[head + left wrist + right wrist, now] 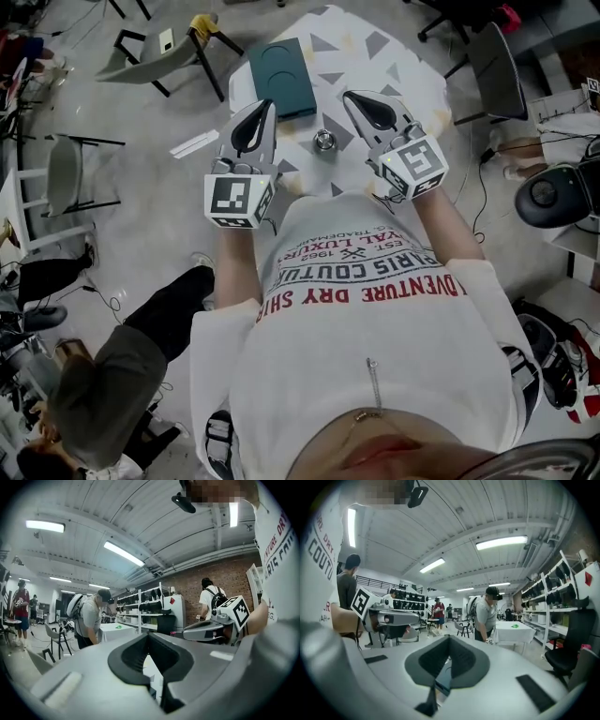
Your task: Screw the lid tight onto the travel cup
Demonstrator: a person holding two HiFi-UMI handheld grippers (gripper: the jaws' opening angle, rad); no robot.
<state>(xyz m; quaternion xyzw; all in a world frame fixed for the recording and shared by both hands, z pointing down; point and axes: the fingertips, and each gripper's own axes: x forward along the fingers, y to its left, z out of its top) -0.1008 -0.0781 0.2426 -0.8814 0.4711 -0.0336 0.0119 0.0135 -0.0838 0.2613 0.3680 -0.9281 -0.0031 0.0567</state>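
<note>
The metal travel cup [324, 141] stands on the table [403, 75], which has a white cloth with grey triangles; whether its lid is on I cannot tell. My left gripper [265, 106] is held up to the left of the cup, its jaws shut with nothing between them. To the right of the cup my right gripper [354, 97] is shut and empty too. Both point level out into the room. The left gripper view shows its own shut jaws [149, 635] and the right gripper [206, 631]. The right gripper view shows its shut jaws [449, 640] and the left gripper [389, 617].
A flat teal tray [283, 75] lies on the table behind the cup. Folding chairs [141, 56] stand on the floor at the left, an office chair [492, 80] at the right. A person [103, 394] stands close at my lower left. Another person [487, 613] stands by a white table.
</note>
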